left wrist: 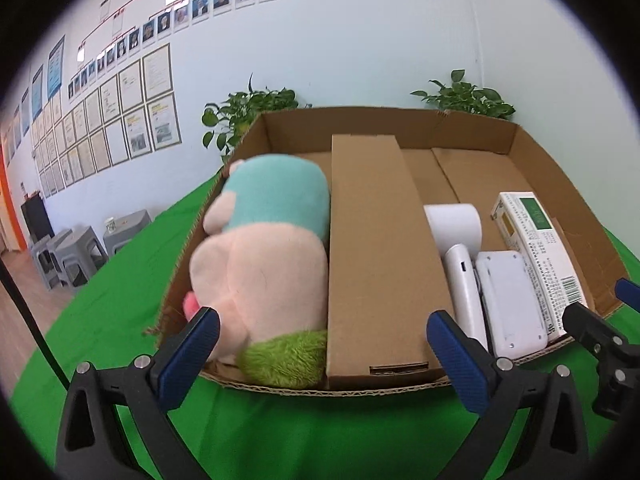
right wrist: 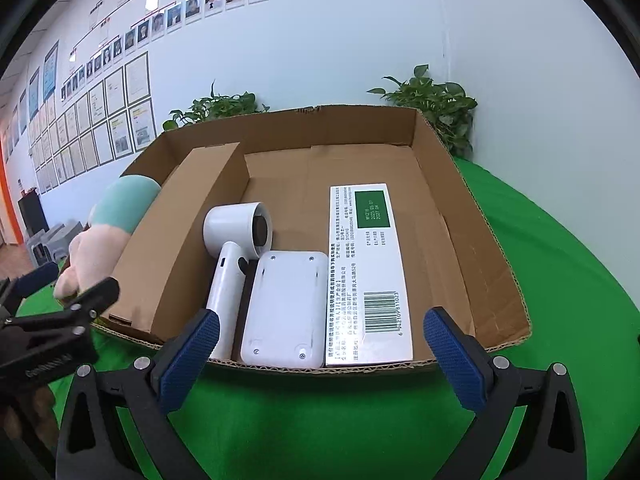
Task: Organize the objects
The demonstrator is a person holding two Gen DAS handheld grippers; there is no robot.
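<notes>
An open cardboard tray (left wrist: 472,130) (right wrist: 496,248) sits on a green cloth. It holds a pink and teal plush toy (left wrist: 264,248) (right wrist: 116,216) at the left, a long brown carton (left wrist: 372,248) (right wrist: 180,232), a white handheld fan (left wrist: 460,248) (right wrist: 236,248), a flat white device (left wrist: 508,300) (right wrist: 286,308) and a white and green medicine box (left wrist: 536,248) (right wrist: 368,272). My left gripper (left wrist: 324,340) is open and empty at the tray's near edge, in front of the plush toy and carton. My right gripper (right wrist: 320,344) is open and empty at the near edge, in front of the white device.
The green cloth (left wrist: 320,432) (right wrist: 568,248) covers the table. Two potted plants (left wrist: 244,116) (right wrist: 436,108) stand behind the tray against the wall. Grey stools (left wrist: 72,252) stand on the floor at the left.
</notes>
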